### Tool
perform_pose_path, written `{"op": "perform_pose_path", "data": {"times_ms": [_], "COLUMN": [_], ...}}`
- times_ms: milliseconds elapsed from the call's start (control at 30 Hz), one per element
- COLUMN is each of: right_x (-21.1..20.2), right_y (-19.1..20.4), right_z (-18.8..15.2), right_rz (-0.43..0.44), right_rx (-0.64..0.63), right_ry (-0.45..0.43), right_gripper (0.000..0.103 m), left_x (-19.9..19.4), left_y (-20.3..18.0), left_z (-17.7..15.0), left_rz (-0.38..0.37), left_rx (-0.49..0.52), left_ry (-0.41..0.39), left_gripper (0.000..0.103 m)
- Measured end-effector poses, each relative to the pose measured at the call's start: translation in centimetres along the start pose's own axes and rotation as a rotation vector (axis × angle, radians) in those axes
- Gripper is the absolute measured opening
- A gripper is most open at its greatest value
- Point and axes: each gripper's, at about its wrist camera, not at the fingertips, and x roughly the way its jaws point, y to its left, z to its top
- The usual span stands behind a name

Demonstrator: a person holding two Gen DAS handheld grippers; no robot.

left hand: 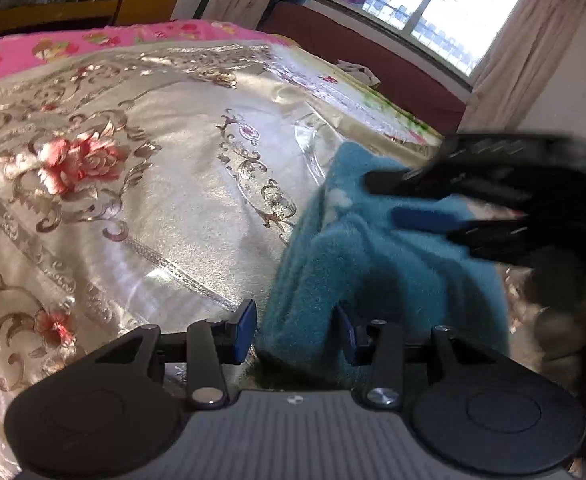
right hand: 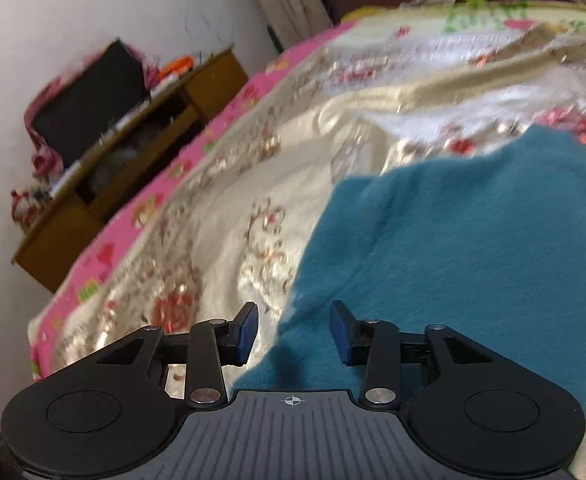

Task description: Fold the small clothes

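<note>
With both the left gripper [left hand: 297, 332] and right gripper [right hand: 295, 330] standing with jaws spread over the teal garment [right hand: 453, 248] near the bed's [left hand: 153, 200] near edge, the fold is being set up, and closing on an edge appears next.

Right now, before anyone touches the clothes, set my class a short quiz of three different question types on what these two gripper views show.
1. Multiple choice: what colour is the fuzzy garment? A pink, B teal, C white.
2. True or false: the garment lies on a bare wooden floor.
3. Fill in: in the left wrist view, the right gripper reaches over the garment from the ___ edge of the picture.

Key
1. B.
2. False: it lies on a shiny floral bedspread.
3. Right.
</note>
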Motion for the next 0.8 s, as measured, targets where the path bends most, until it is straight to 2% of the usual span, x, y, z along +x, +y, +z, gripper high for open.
{"op": "perform_pose_path", "data": {"times_ms": [100, 233, 300, 400, 500, 633, 800], "right_x": [-2.2, -3.6, -4.3, -5.6, -6.9, -8.8, -7.5], "right_y": [-0.8, -1.8, -2.2, -2.4, -2.5, -3.8, -5.9], "right_z": [-0.4, -2.7, -3.7, -4.5, -4.7, -5.2, -7.2], "right_rz": [-0.031, -0.142, -0.157, -0.147, -0.173, -0.18, -0.214], "right_rx": [-0.016, -0.078, -0.083, -0.07, -0.072, -0.02, 0.024], "right_ry": [-0.021, 0.011, 0.013, -0.001, -0.034, -0.075, 0.0], "right_gripper": [0.04, 0.038, 0.039, 0.039, 0.039, 0.039, 0.039], "left_x": [0.3, 0.0, -0.6, -2.3, -3.0, -1.1, 2.8], "left_y": [0.1, -0.1, -0.6, -1.7, -3.1, -5.2, -6.8], "left_z": [0.0, 0.1, 0.2, 0.9, 2.5, 4.5, 5.8], "left_rz": [0.004, 0.014, 0.024, 0.032, 0.009, -0.001, -0.016], "left_rx": [-0.006, 0.0, 0.019, 0.068, 0.129, 0.219, 0.277], "left_ry": [0.008, 0.001, -0.014, -0.074, -0.123, -0.116, -0.057], "left_gripper": [0.048, 0.048, 0.048, 0.047, 0.047, 0.047, 0.048]}}
